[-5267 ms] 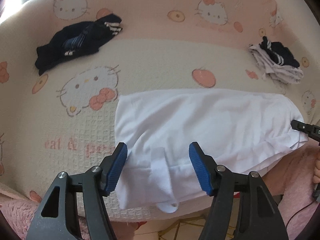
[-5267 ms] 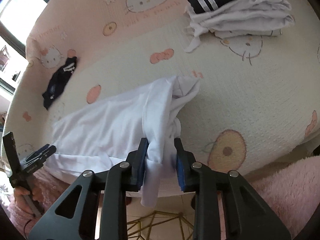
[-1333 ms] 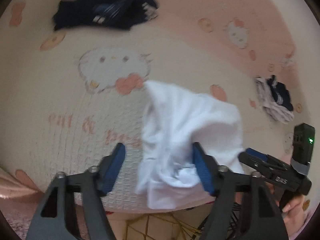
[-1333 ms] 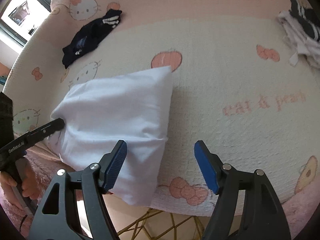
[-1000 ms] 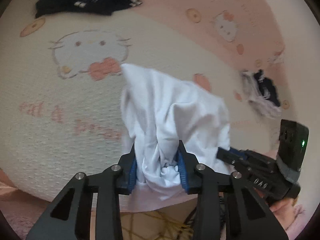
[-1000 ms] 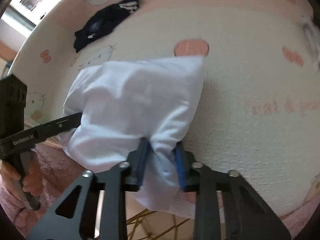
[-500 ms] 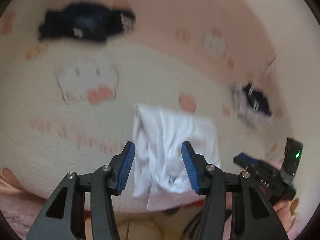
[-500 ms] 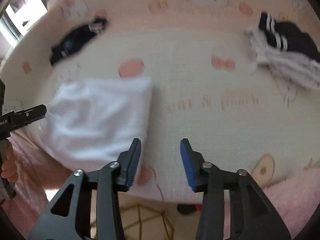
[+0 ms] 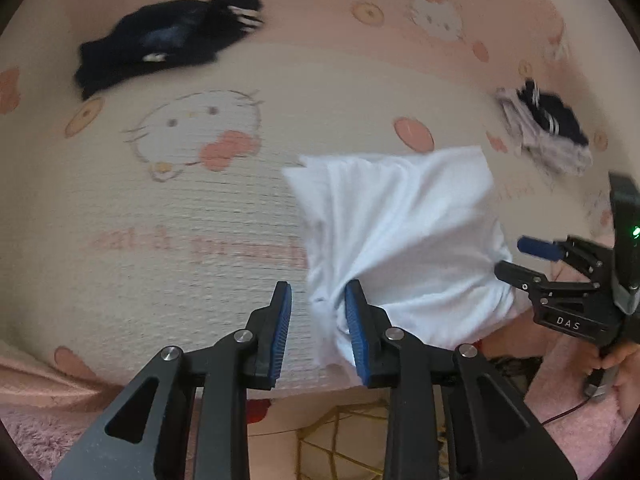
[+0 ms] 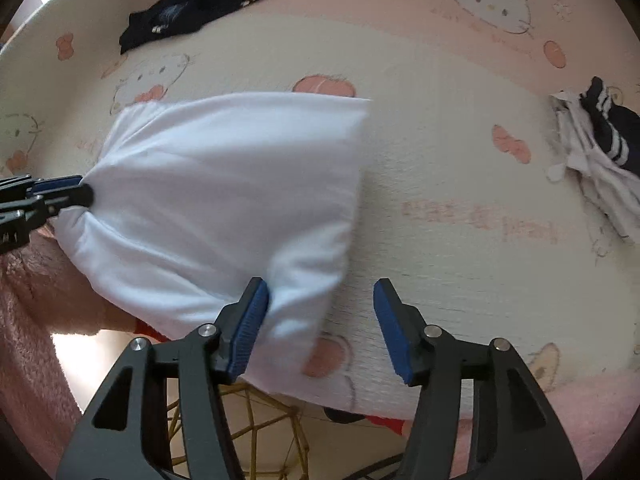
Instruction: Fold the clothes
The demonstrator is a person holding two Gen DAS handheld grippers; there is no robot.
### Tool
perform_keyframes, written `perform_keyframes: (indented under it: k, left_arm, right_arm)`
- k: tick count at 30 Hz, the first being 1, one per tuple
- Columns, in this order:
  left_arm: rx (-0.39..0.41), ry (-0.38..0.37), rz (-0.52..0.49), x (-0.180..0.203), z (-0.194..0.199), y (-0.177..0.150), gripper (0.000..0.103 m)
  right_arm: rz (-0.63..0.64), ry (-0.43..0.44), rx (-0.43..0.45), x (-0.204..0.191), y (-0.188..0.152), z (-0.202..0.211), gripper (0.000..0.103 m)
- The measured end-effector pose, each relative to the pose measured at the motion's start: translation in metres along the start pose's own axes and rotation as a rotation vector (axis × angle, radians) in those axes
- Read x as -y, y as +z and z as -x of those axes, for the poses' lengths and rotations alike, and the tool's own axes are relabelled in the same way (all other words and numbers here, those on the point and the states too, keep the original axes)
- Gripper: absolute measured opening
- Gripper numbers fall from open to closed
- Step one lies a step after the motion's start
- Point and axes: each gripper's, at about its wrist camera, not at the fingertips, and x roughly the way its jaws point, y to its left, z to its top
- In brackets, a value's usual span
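Observation:
A white garment (image 9: 404, 240) lies folded into a rough square near the front edge of the Hello Kitty blanket (image 9: 160, 208); it also shows in the right wrist view (image 10: 228, 196). My left gripper (image 9: 318, 320) is open, with the garment's left front corner bunched between its fingers against the right pad. My right gripper (image 10: 320, 320) is open wide, with the garment's right front corner at its left pad. The right gripper shows at the right in the left wrist view (image 9: 536, 260), and the left gripper's tips show at the garment's left edge in the right wrist view (image 10: 60, 192).
A dark navy garment (image 9: 168, 44) lies crumpled at the back left. A pile of folded white and navy clothes (image 9: 548, 136) sits at the right; it also shows in the right wrist view (image 10: 600, 152). The blanket's front edge drops to a floor with a gold wire frame (image 10: 248, 424).
Both grippers were shut on the garment's front corners a second ago and have opened. The garment now lies as a folded square, and both grippers have moved closer over it.

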Motion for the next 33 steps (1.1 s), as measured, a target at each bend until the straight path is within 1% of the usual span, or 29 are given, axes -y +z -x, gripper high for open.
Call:
perform_keyframes:
  k: [2, 3, 4, 5, 6, 7, 8, 10, 11, 12, 13, 14, 15, 17, 18, 19, 20, 21, 22, 23, 25, 28, 29, 31, 33]
  left_arm:
    - [0.049, -0.059, 0.024, -0.003, 0.01, 0.0, 0.03]
    - [0.072, -0.108, 0.026, -0.003, 0.015, 0.0, 0.03]
    - [0.084, -0.155, 0.015, 0.0, 0.019, 0.0, 0.03]
    - [0.081, -0.173, -0.006, 0.005, 0.02, -0.002, 0.03]
    - [0.062, -0.161, -0.038, 0.009, 0.018, -0.005, 0.03]
    - [0.029, -0.132, -0.073, 0.013, 0.012, -0.008, 0.03]
    - [-0.003, -0.098, -0.098, 0.015, 0.006, -0.011, 0.03]
    - [-0.065, -0.028, -0.137, 0.017, -0.009, -0.015, 0.03]
    - [-0.072, -0.003, -0.137, 0.015, -0.01, -0.016, 0.033]
    - [-0.067, 0.017, -0.124, 0.01, -0.009, -0.015, 0.035]
    - [-0.062, 0.037, -0.112, 0.006, -0.008, -0.014, 0.035]
    - [-0.055, 0.038, -0.091, 0.0, -0.006, -0.013, 0.035]
    - [-0.032, 0.02, -0.048, -0.008, -0.001, -0.01, 0.035]
    - [0.036, -0.011, 0.023, -0.021, 0.01, -0.001, 0.035]
    - [0.063, -0.039, 0.05, -0.026, 0.015, 0.003, 0.035]
    - [0.095, -0.086, 0.079, -0.032, 0.02, 0.009, 0.035]
    - [0.129, -0.128, 0.098, -0.035, 0.024, 0.016, 0.032]
    - [0.152, -0.167, 0.096, -0.034, 0.027, 0.025, 0.032]
    - [0.156, -0.187, 0.083, -0.032, 0.026, 0.033, 0.032]
    - [0.147, -0.19, 0.062, -0.029, 0.023, 0.039, 0.031]
    - [0.115, -0.19, 0.019, -0.023, 0.009, 0.052, 0.028]
    - [0.026, -0.18, -0.004, -0.013, -0.019, 0.058, 0.027]
    - [-0.003, -0.174, -0.008, -0.01, -0.027, 0.057, 0.027]
    - [-0.051, -0.157, -0.015, -0.006, -0.04, 0.053, 0.027]
    - [-0.071, -0.148, -0.026, -0.002, -0.042, 0.049, 0.027]
  right_arm:
    - [-0.025, -0.024, 0.005, 0.008, -0.002, 0.003, 0.057]
    - [-0.037, -0.02, 0.023, 0.012, -0.002, 0.007, 0.057]
    - [-0.047, 0.0, 0.049, 0.013, -0.001, 0.011, 0.057]
    - [-0.051, 0.023, 0.071, 0.013, -0.001, 0.018, 0.057]
    - [-0.046, 0.046, 0.09, 0.01, -0.001, 0.022, 0.057]
    - [-0.036, 0.07, 0.108, 0.007, 0.0, 0.023, 0.058]
    - [-0.017, 0.076, 0.107, 0.002, 0.001, 0.022, 0.058]
    - [0.039, 0.001, 0.027, -0.014, 0.001, 0.001, 0.058]
    - [0.061, -0.039, -0.01, -0.017, -0.005, -0.007, 0.058]
    - [0.056, -0.053, -0.022, -0.012, -0.009, -0.007, 0.064]
    - [0.037, -0.054, -0.021, -0.007, -0.01, -0.005, 0.065]
    - [0.019, -0.055, -0.022, -0.001, -0.011, -0.002, 0.065]
    - [0.001, -0.067, -0.022, 0.006, -0.012, 0.001, 0.065]
    - [-0.037, -0.059, 0.009, 0.017, -0.013, 0.012, 0.065]
    - [-0.055, -0.05, 0.028, 0.022, -0.013, 0.018, 0.065]
    - [-0.073, -0.025, 0.054, 0.025, -0.012, 0.025, 0.065]
    - [-0.09, 0.008, 0.085, 0.028, -0.009, 0.032, 0.065]
    - [-0.093, 0.026, 0.103, 0.029, -0.004, 0.036, 0.065]
    - [-0.088, 0.034, 0.113, 0.029, 0.003, 0.038, 0.065]
    - [-0.069, 0.027, 0.115, 0.027, 0.009, 0.039, 0.065]
    - [-0.001, -0.015, 0.112, 0.022, 0.021, 0.037, 0.065]
    - [0.068, -0.048, 0.129, 0.02, 0.043, 0.03, 0.065]
    - [0.065, -0.041, 0.132, 0.022, 0.046, 0.025, 0.065]
    - [-0.003, -0.001, 0.097, 0.033, 0.05, 0.004, 0.065]
    - [-0.062, 0.016, 0.059, 0.04, 0.053, -0.007, 0.065]
